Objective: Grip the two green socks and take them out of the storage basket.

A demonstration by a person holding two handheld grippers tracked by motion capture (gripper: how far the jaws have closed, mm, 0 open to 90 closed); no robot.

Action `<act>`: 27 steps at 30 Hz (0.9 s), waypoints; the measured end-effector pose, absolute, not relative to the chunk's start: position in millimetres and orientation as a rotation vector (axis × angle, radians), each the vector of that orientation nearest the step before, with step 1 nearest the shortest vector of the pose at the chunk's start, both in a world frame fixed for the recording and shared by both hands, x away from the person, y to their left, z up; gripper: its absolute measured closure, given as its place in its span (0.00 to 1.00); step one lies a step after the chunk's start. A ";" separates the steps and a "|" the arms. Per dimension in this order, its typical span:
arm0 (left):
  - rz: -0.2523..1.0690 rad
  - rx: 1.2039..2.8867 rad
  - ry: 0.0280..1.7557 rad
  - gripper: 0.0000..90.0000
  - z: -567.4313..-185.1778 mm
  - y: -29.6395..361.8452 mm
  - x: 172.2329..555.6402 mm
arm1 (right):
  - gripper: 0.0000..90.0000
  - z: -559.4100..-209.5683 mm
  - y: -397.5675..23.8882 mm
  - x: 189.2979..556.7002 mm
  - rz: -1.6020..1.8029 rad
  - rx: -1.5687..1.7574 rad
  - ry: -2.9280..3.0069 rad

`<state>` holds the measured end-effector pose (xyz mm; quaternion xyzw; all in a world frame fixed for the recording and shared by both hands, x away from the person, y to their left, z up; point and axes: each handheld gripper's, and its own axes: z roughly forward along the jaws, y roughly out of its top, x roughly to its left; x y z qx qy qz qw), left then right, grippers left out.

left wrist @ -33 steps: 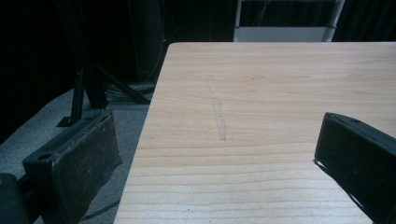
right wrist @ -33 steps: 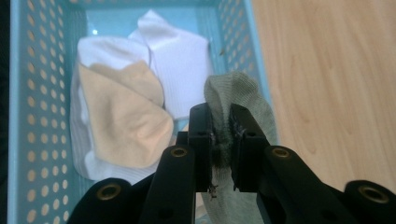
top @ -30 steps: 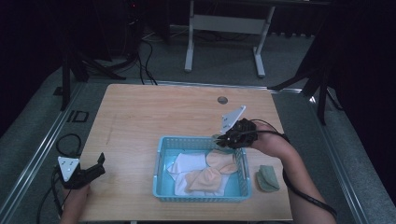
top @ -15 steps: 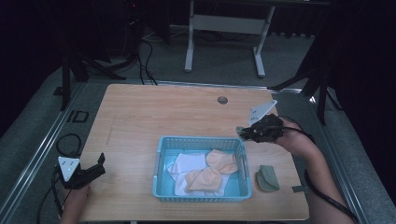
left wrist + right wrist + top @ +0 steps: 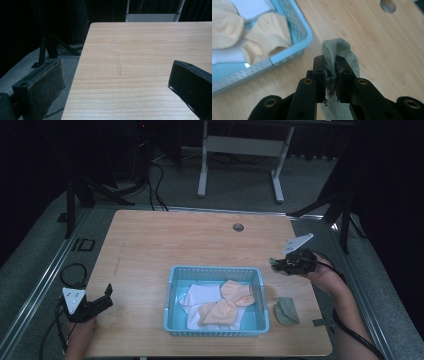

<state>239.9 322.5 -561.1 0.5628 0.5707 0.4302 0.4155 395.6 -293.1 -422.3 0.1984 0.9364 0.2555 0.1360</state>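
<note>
Jaws of the right hand-held gripper (image 5: 329, 65) pinch a grey-green sock (image 5: 337, 48); the left hand-held gripper (image 5: 115, 82) gapes wide.

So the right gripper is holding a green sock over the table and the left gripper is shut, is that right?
Not quite. The left gripper is open: the left gripper view shows its jaws wide apart over the table. The right gripper does hold a green sock over the table.

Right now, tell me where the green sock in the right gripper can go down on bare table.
The wide bare stretch of table behind the blue basket, up to the round hole, is free. So is the strip left of the basket, toward the left gripper. Right of the basket is crowded: another green sock lies there, below the right gripper and its held sock.
</note>
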 end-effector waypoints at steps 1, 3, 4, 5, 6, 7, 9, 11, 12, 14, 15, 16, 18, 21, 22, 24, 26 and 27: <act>1.080 1.414 1.433 0.00 -561.1 322.5 239.9 | 0.89 -428.1 -293.4 396.7 0.732 0.586 2.718; 1.080 1.414 1.433 0.00 -561.2 322.5 239.9 | 0.89 -441.7 -293.6 398.6 0.707 0.604 2.735; 1.080 1.414 1.432 0.01 -561.2 322.5 239.9 | 0.89 -448.7 -293.8 399.4 0.704 0.620 2.742; 1.080 1.415 1.432 0.00 -561.1 322.5 239.8 | 0.89 -456.0 -293.9 399.8 0.711 0.633 2.750; 1.080 1.415 1.431 0.00 -561.1 322.5 239.8 | 0.89 -463.1 -293.7 400.0 0.712 0.636 2.755; 1.080 1.415 1.431 0.00 -561.1 322.5 239.8 | 0.89 -469.9 -293.5 400.1 0.720 0.657 2.753; 1.080 1.415 1.431 0.00 -561.1 322.5 239.8 | 0.89 -482.7 -292.4 399.7 0.741 0.670 2.770; 1.080 1.414 1.431 0.01 -561.1 322.5 239.8 | 0.89 -493.7 -291.5 399.0 0.752 0.697 2.773; 1.080 1.415 1.432 0.01 -561.1 322.6 239.8 | 0.89 -498.8 -291.2 398.4 0.753 0.704 2.785; 1.079 1.416 1.430 0.00 -561.1 322.6 239.8 | 0.89 -503.9 -290.8 397.8 0.751 0.709 2.787; 1.080 1.416 1.430 0.00 -561.1 322.5 239.8 | 0.89 -513.1 -289.8 396.4 0.745 0.726 2.800; 1.081 1.417 1.429 0.00 -561.1 322.5 239.7 | 0.88 -517.2 -289.2 395.5 0.727 0.720 2.807; 1.081 1.416 1.429 0.00 -561.1 322.3 239.8 | 0.88 -522.9 -288.6 393.7 0.724 0.735 2.809; 1.081 1.417 1.429 0.00 -561.1 322.3 239.8 | 0.78 -525.7 -289.5 391.6 0.745 0.742 2.818; 1.081 1.417 1.429 0.00 -561.1 322.3 239.8 | 0.71 -524.8 -290.4 391.4 0.753 0.738 2.829; 1.081 1.416 1.429 0.01 -561.1 322.3 239.8 | 0.62 -520.6 -291.6 389.2 0.753 0.722 2.840; 1.080 1.417 1.428 0.01 -561.1 322.4 239.7 | 0.55 -513.6 -294.2 387.1 0.767 0.715 2.808; 1.081 1.416 1.429 0.00 -561.1 322.4 239.8 | 0.53 -509.3 -296.4 385.9 0.786 0.720 2.795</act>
